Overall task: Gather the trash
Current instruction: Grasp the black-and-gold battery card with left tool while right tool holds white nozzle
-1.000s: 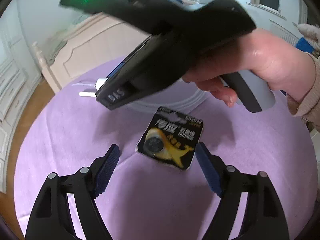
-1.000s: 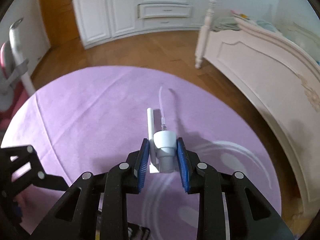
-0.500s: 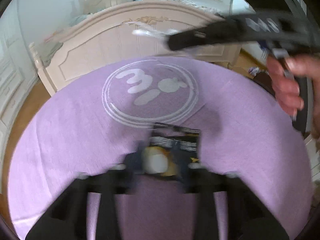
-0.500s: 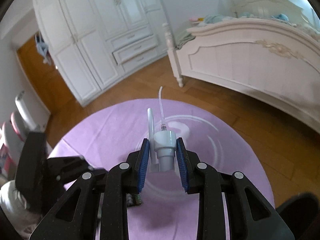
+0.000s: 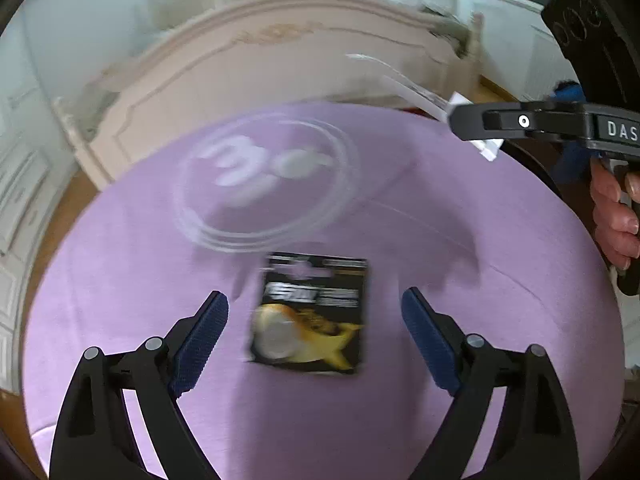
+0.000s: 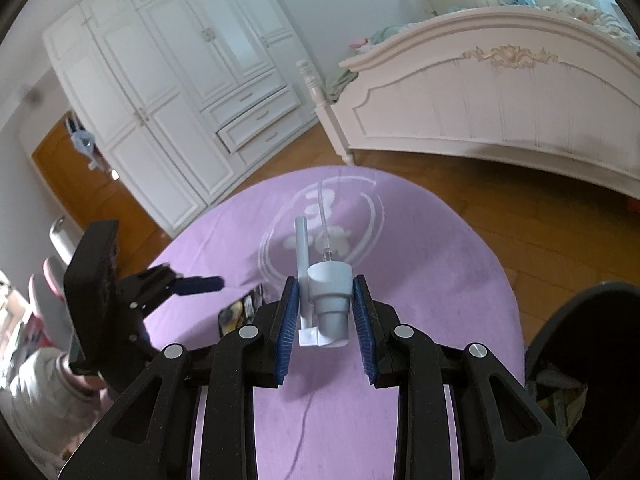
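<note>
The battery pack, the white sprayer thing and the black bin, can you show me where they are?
battery pack (image 5: 310,312): left wrist view, middle of the black-and-yellow card.
white sprayer thing (image 6: 330,285): right wrist view, its grey-white collar.
black bin (image 6: 592,344): right wrist view, its dark outer wall.

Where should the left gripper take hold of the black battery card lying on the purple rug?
The battery card lies flat between the open left gripper. Come down from above and pinch its two long side edges; the raised blister near the lower left would probably make a poorer hold.
</note>
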Demonstrator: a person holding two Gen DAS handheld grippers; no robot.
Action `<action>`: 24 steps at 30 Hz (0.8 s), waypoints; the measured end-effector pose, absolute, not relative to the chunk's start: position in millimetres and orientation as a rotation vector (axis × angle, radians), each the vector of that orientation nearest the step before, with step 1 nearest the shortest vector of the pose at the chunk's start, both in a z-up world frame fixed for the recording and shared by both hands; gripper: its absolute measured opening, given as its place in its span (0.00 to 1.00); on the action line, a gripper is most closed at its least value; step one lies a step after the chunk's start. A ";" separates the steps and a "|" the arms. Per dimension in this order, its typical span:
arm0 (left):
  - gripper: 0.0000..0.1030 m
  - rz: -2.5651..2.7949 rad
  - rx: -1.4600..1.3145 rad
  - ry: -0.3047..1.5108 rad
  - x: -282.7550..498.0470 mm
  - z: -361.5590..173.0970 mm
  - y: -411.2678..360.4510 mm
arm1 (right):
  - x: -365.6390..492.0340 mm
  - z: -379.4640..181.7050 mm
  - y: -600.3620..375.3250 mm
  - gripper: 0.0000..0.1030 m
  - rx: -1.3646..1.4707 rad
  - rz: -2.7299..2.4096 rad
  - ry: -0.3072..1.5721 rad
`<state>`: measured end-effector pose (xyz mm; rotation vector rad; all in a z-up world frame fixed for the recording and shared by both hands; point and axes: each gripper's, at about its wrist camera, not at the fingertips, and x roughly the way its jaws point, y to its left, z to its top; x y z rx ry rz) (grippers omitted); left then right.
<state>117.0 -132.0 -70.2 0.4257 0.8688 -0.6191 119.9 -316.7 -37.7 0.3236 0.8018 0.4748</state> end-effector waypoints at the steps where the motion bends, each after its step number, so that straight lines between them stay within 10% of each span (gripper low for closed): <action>1: 0.74 -0.637 0.413 0.866 116.3 -70.7 -134.8 | 118.8 -39.2 -318.2 0.27 0.329 0.478 0.803; 7: 0.35 -0.620 0.366 0.861 125.5 -69.7 -141.9 | 105.8 -47.7 -329.6 0.27 0.356 0.475 0.804; 12: 0.32 -0.599 0.336 0.860 120.2 -67.8 -131.4 | 91.2 -48.3 -344.7 0.27 0.384 0.467 0.786; 15: 0.38 -0.554 0.363 0.848 115.1 -68.2 -125.2 | 85.8 -52.0 -356.0 0.27 0.400 0.464 0.787; 17: 0.77 -0.499 0.388 0.837 113.6 -66.6 -120.6 | 82.9 -53.9 -359.9 0.27 0.405 0.463 0.788; 18: 0.81 -0.462 0.406 0.813 110.3 -64.8 -117.7 | 81.6 -55.2 -363.0 0.27 0.405 0.465 0.789; 24: 0.78 -0.496 0.330 0.879 110.7 -68.5 -94.2 | 77.6 -57.8 -366.7 0.27 0.414 0.475 0.790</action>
